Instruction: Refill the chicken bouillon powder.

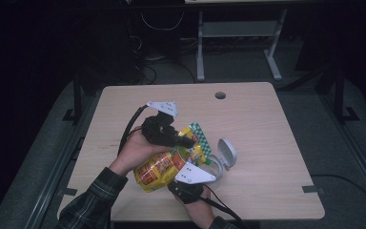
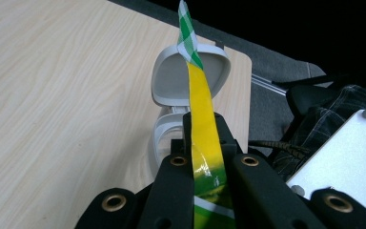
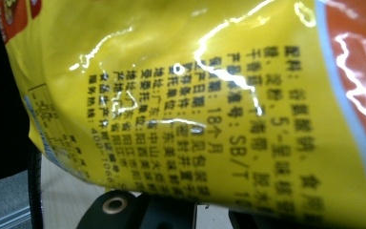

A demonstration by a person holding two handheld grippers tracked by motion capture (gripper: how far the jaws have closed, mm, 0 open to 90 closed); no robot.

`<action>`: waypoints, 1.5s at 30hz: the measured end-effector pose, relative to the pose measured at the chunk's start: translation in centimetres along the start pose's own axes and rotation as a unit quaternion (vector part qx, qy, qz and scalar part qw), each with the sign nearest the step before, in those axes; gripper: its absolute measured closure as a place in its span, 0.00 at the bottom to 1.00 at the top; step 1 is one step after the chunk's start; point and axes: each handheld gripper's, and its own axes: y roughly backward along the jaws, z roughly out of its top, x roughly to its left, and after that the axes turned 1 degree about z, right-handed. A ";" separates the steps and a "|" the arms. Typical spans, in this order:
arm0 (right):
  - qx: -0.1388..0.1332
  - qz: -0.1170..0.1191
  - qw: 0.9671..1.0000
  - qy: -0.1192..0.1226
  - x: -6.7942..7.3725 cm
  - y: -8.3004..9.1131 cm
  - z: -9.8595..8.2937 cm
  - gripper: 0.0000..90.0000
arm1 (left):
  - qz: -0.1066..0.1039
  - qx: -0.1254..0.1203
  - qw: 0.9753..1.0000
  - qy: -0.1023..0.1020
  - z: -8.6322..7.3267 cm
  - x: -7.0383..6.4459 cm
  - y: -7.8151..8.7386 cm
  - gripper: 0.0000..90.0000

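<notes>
Above the table (image 1: pixel 267 129), the left tool (image 2: pixel 202 143) pinches the bag (image 1: pixel 164 167) edge.

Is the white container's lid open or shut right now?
Open. The white container's hinged lid stands flipped back; the left gripper view shows its hollow inner face behind the yellow bag. Its contents cannot be told.

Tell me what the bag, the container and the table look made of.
Bag: glossy plastic film, likely; bright glare streaks, creases, printed text. Container: matte pale plastic, seemingly; smooth moulded hinged lid. Table: light wood-look top, possibly laminate; even grain.
</notes>
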 end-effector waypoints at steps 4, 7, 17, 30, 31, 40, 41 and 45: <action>-0.003 0.002 1.000 -0.005 0.0 0.0 0.0 1.00 | -0.001 0.010 1.000 -0.004 0.3 0.0 -0.1 1.00; -0.008 0.003 1.000 -0.004 0.1 0.1 0.1 1.00 | 0.001 0.016 1.000 0.001 0.5 0.0 -0.3 1.00; -0.015 0.004 1.000 -0.007 -0.1 0.1 0.1 1.00 | 0.026 0.033 0.999 0.000 1.2 0.1 -1.2 1.00; -0.021 0.011 1.000 -0.011 0.0 0.3 0.0 1.00 | 0.033 0.059 0.998 0.008 1.5 0.2 -1.9 1.00; -0.020 0.012 1.000 -0.011 0.0 0.3 0.0 1.00 | 0.034 0.059 0.998 0.008 1.5 0.3 -1.9 1.00; -0.019 0.015 1.000 -0.006 0.0 0.3 -0.1 1.00 | 0.038 0.072 0.997 0.010 1.6 0.6 -2.5 1.00; -0.019 0.015 1.000 -0.005 0.0 0.3 -0.1 1.00 | 0.038 0.074 0.996 0.009 1.6 0.7 -2.5 1.00; -0.018 0.015 1.000 -0.006 -0.1 0.4 -0.1 1.00 | 0.040 0.076 0.996 0.012 1.6 0.7 -2.7 1.00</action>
